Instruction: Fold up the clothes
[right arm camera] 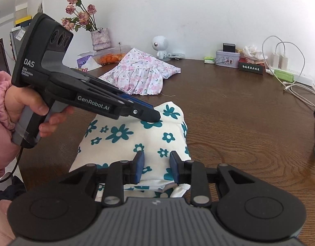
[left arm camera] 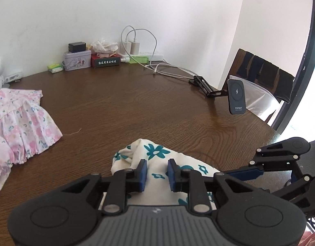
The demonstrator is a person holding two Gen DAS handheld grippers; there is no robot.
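1. Nearest the lens in the right wrist view is the right gripper. Its blue pads stand spread, low over the near end of the teal-flowered cloth, and pinch nothing.
2. The left gripper is spread too in its own view, with the cloth under the gap between its pads. Seen from the right wrist view, its tip sits on the cloth's far end, and whether it nips any fabric there I cannot tell.
3. The teal-flowered cloth lies on the wooden table as a compact, layered bundle, with stacked edges showing at its near end. That fits either a piece partway through folding or one already folded.
4. Risk: if either gripper closes on only the top layer, lifting would peel the bundle open, because the layers lie loose on one another.
5. Risk: the cloth may slide on the smooth table if one gripper drags while the other lets go, skewing the edges.
6. The pink floral dress lies rumpled beyond the teal-flowered cloth and well apart from it, so snagging looks unlikely.
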